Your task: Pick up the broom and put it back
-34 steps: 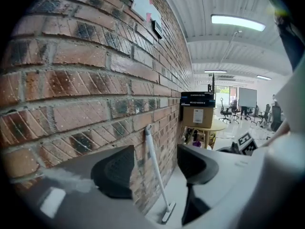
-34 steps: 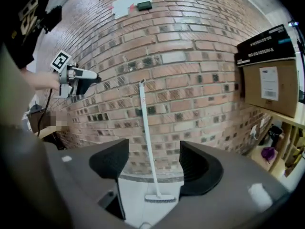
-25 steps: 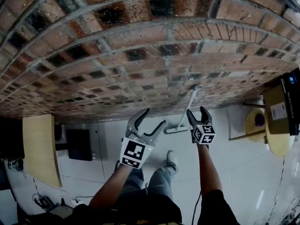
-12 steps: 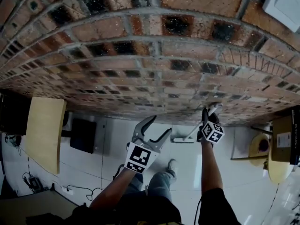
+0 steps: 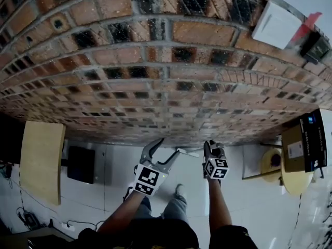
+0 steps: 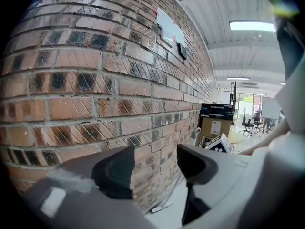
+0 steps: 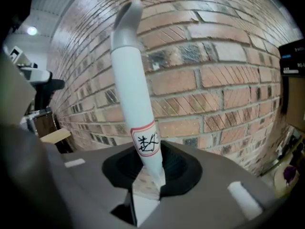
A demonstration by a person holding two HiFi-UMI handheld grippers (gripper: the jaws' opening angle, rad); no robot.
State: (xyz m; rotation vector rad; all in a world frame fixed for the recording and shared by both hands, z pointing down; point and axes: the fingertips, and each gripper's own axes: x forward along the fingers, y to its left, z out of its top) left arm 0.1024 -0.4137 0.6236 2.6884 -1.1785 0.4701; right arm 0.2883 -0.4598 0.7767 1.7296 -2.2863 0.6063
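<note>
The broom has a white handle with a grey cap and a red-edged label, and it stands against the brick wall. My right gripper is closing its jaws on the handle, and the pads press on it just below the label. From the head view, the right gripper hides the handle, and the broom's white head shows just left of it. My left gripper is open and holds nothing, left of the broom. From the left gripper I see the broom head low by the wall.
The brick wall is close in front of both grippers. A yellow board and a black box stand at the left. At the right are a round yellow table bearing a cardboard box, and a stool.
My right gripper went from open beside the handle to shut on it and rose along the wall. The broom head now sits nearer the grippers. My left gripper shifted slightly, still open.
</note>
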